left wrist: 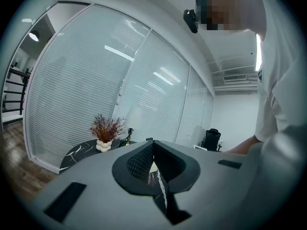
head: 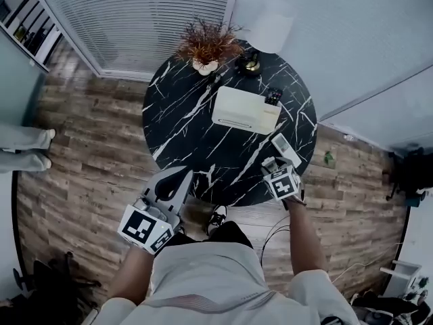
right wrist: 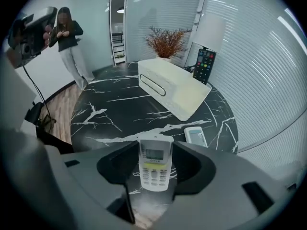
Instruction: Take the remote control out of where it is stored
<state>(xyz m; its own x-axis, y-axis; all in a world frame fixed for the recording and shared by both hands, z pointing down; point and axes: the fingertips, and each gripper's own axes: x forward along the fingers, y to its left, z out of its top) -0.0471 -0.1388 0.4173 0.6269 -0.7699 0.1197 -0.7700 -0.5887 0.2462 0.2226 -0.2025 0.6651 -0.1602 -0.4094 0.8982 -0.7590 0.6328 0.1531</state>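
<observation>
Found right gripper (right wrist: 154, 153) pinching white push-button remote control with grey display (right wrist: 153, 169), upright above near edge of round black marble table (head: 183, 114). Noted left gripper (left wrist: 152, 151) pressed together. Recorded second white remote (right wrist: 196, 136) flat on table just beyond, and black remote (right wrist: 205, 66) at cream rectangular box (right wrist: 172, 87).

Head view: high overhead, steeply down on round table (head: 183, 127) and floor (head: 88, 147). Left gripper view: low at table edge, near level, facing blinds (left wrist: 96, 80). Right gripper view: close, tilted down across tabletop. All three share table and plant (head: 206, 42).
</observation>
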